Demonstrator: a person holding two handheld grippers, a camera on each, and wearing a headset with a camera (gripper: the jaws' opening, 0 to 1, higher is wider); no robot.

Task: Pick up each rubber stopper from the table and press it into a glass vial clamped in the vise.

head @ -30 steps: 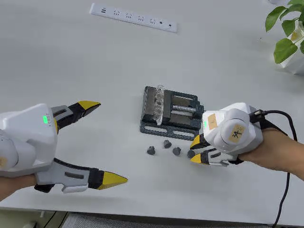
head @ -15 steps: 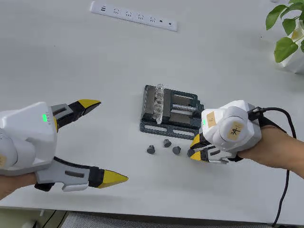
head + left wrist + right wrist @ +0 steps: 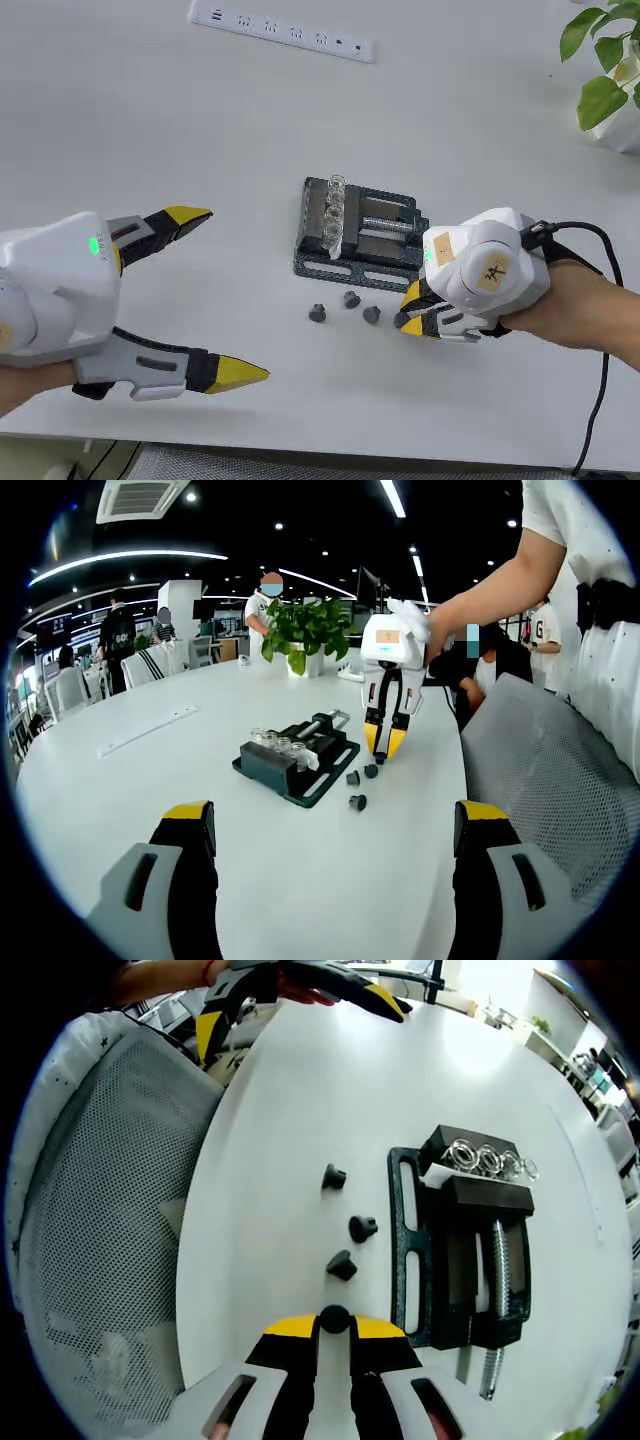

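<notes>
**Stopper pinched in my right gripper, beside the vise**

From the head view, my right gripper (image 3: 406,312) sits low over the white table (image 3: 150,130), just off the near right corner of the vise (image 3: 365,245). Its yellow tips are drawn almost together. A dark bit shows between them, too small here to name. Three loose stoppers (image 3: 351,299) lie in a short cluster on the table in front of the vise, just left of those tips. A row of glass vials (image 3: 335,208) stands clamped at the vise's left end. My left gripper (image 3: 218,294) hangs well off to the left with its jaws spread wide and nothing between them. A power strip (image 3: 280,35) lies at the far side of the table, and a plant (image 3: 603,70) stands at the far right.

From the left gripper view, my two yellow-tipped jaws stand far apart over bare table. Beyond them the right gripper (image 3: 383,744) points down at the table just beside the loose stoppers (image 3: 357,801), with the vise (image 3: 300,765) and its vials (image 3: 278,742) to their left. I cannot tell from here whether its tips touch the table.

From the right gripper view, the held stopper (image 3: 334,1317) is a small round black plug gripped between my two yellow tips, which close against its sides. The three loose stoppers (image 3: 362,1227) lie in a line ahead of it, apart from one another. The vise (image 3: 460,1260) lies alongside to the right, and the vials (image 3: 490,1158) show as clear rings at its far end.
</notes>
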